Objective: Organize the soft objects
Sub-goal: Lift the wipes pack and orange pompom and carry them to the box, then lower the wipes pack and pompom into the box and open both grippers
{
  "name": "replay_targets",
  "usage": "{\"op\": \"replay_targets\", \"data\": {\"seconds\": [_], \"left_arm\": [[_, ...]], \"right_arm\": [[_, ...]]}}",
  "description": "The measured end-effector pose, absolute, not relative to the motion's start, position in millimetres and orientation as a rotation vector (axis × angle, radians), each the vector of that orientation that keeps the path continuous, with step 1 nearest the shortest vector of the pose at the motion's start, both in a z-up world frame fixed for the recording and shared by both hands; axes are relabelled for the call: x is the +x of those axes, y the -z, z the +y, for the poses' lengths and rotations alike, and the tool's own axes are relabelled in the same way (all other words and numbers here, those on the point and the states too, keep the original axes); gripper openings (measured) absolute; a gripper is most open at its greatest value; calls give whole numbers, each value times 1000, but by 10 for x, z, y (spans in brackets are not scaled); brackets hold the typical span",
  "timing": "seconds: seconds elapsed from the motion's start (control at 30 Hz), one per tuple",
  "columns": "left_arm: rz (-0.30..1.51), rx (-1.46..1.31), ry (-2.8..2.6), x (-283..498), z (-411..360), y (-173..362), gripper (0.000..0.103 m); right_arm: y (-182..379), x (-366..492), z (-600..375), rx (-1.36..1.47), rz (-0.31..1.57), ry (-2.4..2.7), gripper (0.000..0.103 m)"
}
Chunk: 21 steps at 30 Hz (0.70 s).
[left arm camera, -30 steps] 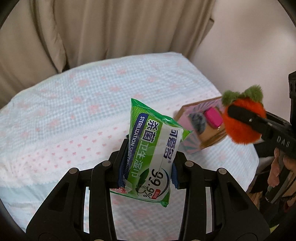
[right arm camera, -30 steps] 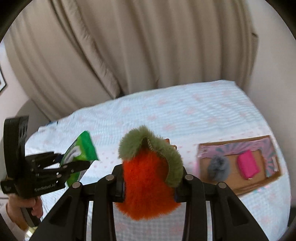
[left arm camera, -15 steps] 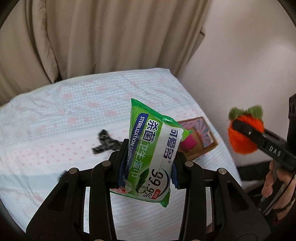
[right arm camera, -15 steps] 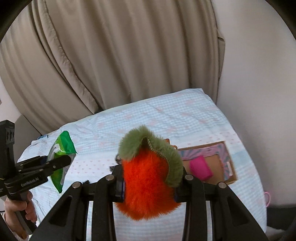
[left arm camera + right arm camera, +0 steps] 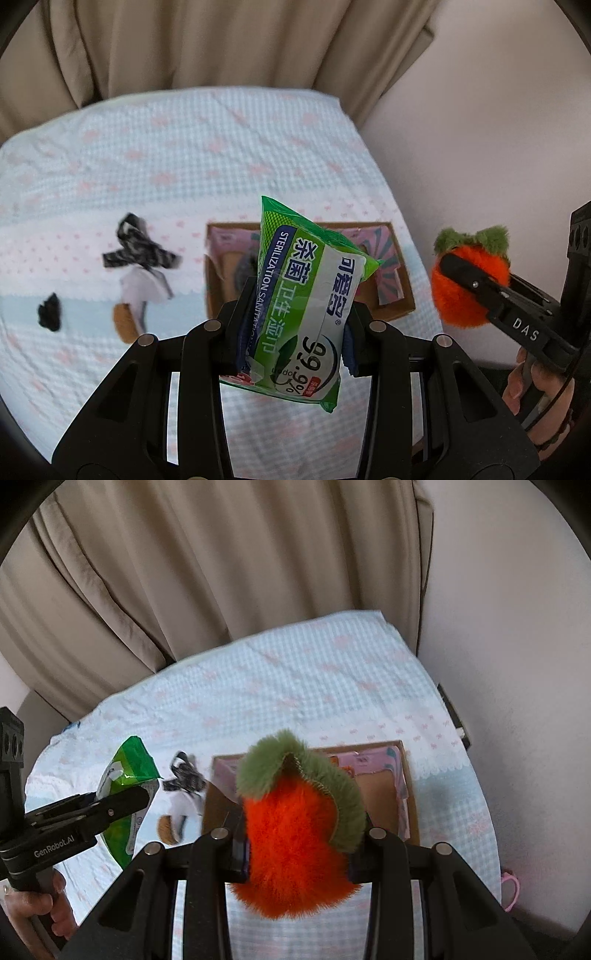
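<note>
My left gripper (image 5: 293, 325) is shut on a green wet-wipes pack (image 5: 308, 295) and holds it in the air above the bed. The pack also shows in the right wrist view (image 5: 123, 805). My right gripper (image 5: 295, 834) is shut on a fluffy orange plush with a green top (image 5: 299, 827), also seen in the left wrist view (image 5: 469, 273) at the right. A shallow cardboard box (image 5: 400, 291) with a pink lining lies on the bed behind the pack; it shows in the right wrist view (image 5: 410, 797) too. Its contents are mostly hidden.
The bed has a light blue checked sheet (image 5: 184, 155). A black-and-white patterned cloth (image 5: 138, 251), a white and tan soft item (image 5: 133, 306) and a small black piece (image 5: 50, 317) lie left of the box. Beige curtains (image 5: 221, 572) hang behind; a wall (image 5: 480, 129) stands right.
Both grippers have pulled back and up from the bed with their objects still held. The box now sits more centred, and the loose items left of it have come into view.
</note>
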<state>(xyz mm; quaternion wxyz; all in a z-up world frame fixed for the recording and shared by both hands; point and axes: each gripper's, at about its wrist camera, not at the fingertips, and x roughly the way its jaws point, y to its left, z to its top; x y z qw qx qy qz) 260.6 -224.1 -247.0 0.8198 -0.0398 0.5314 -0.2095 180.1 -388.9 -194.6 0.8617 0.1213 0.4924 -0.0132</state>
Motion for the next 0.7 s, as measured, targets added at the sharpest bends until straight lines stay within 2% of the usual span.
{"op": "replay_targets", "data": {"seconds": [0.4, 0.7], "left_arm": [[1341, -49, 391, 3122, -2943, 3508, 35], [1439, -39, 379, 3318, -3204, 3986, 35]], "right_arm": [[2958, 2129, -4241, 206, 1205, 11, 33], [3477, 2107, -4317, 169, 1325, 7, 33]]}}
